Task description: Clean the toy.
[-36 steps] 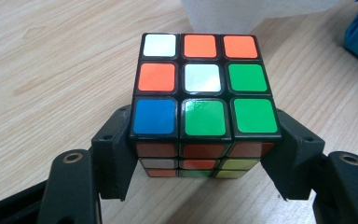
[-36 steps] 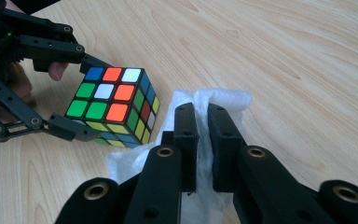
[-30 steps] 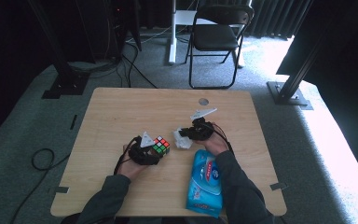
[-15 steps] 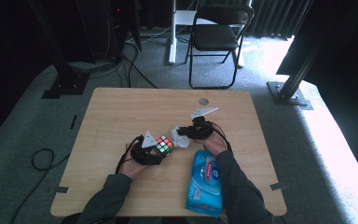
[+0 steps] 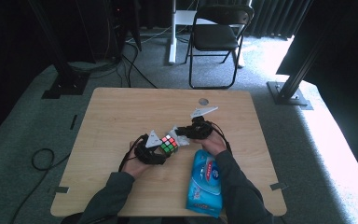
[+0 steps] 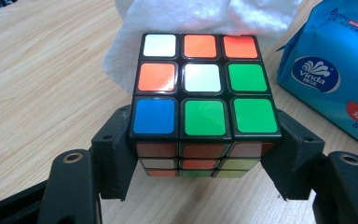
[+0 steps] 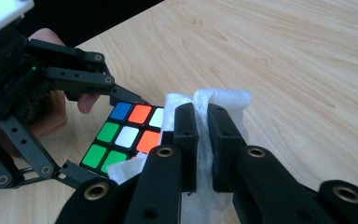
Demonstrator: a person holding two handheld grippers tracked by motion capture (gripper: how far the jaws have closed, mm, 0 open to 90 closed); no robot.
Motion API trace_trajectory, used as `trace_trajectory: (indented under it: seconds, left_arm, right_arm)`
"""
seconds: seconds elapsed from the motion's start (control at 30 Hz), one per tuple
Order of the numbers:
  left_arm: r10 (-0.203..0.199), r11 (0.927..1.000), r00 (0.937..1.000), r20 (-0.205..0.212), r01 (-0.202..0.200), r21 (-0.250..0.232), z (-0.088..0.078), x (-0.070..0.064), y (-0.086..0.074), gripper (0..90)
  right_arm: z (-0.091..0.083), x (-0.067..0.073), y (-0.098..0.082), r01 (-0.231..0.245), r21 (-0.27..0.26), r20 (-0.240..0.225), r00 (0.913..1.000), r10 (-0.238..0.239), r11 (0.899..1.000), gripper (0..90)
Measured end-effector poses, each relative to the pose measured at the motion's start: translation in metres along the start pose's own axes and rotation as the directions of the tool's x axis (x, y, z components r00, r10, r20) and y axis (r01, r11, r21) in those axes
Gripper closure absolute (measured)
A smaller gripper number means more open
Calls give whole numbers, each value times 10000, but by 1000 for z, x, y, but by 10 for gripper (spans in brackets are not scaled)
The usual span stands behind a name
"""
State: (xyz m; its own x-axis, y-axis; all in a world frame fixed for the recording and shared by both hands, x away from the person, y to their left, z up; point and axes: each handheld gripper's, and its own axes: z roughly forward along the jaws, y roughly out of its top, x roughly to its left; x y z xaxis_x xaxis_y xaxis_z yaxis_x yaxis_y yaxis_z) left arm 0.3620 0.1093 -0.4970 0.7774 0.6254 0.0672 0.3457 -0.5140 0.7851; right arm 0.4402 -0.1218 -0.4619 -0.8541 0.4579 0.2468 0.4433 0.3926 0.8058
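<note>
From above, the left gripper holds a puzzle cube near the middle of the wooden table; the right gripper brings a white wipe against the cube's far side. A blue wipes pack lies just beside the cube.

In the left gripper view, the jaws clamp the cube by its sides, the wipe touching behind it.

In the right gripper view, the narrow jaws pinch the wipe beside the cube.

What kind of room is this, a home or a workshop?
Probably a studio or lab for recording, not a home: dark curtains around, metal frame posts bolted to carpet, cables on the floor, a lone wooden table and folding chair.
</note>
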Motion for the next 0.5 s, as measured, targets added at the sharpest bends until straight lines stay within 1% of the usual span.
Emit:
trace_trajectory:
  seconds: [0.2,0.5]
  left_arm:
    - [65,10000,10000,-1,-65,-69,-1,-1,3,344]
    - [108,9992,9999,82,-105,-375,-4,-3,8,344]
  right_arm:
    - [4,2,0,27,195,-73,10000,-26,9998,839]
    - [7,2,-1,52,403,-41,10000,-51,9992,839]
